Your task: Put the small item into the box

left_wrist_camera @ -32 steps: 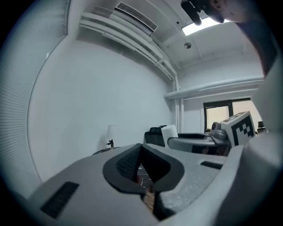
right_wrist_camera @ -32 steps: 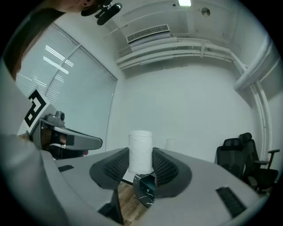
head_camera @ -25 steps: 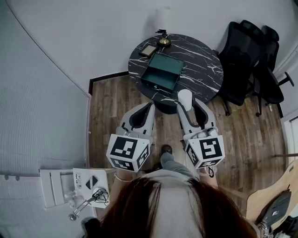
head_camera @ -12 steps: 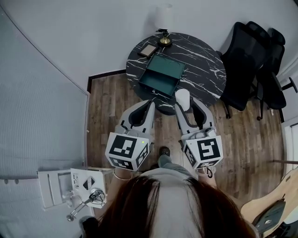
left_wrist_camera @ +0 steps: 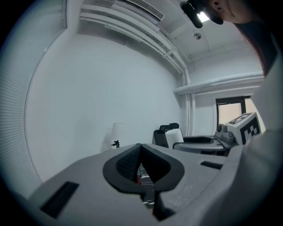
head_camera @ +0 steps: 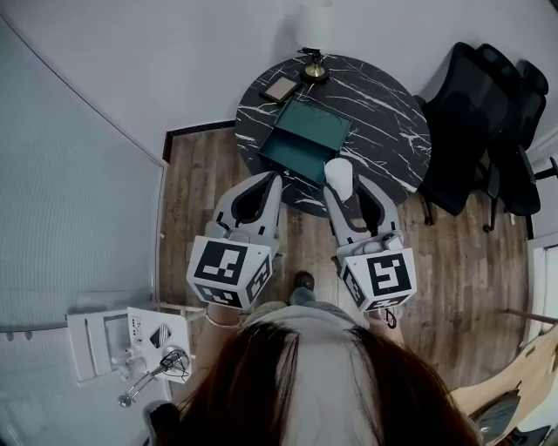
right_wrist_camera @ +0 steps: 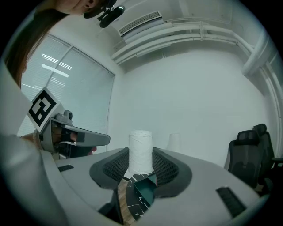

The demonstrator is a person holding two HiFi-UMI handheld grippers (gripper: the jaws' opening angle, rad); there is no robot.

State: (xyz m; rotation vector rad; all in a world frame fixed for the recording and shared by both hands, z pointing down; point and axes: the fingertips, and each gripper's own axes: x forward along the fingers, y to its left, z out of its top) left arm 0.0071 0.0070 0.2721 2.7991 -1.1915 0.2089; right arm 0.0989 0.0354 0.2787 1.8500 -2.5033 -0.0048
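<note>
Marble table (head_camera: 392, 122) on wooden floor (head_camera: 196, 192)

We see a wood plank floor (head_camera: 200, 192) under plain white walls (head_camera: 200, 52). A round black marble table (head_camera: 388, 131) stands at twelve o'clock with a lamp (head_camera: 317, 22) at its far edge, black office chairs (head_camera: 475, 131) at two o'clock, and a white shelf unit (head_camera: 91, 344) at eight o'clock

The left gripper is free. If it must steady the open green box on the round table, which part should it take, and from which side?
Probably the near wall, from the person's side: the green box stands open, so one finger can go inside the rim and one outside. The left gripper is shut now, so its fingers must open first.
</note>
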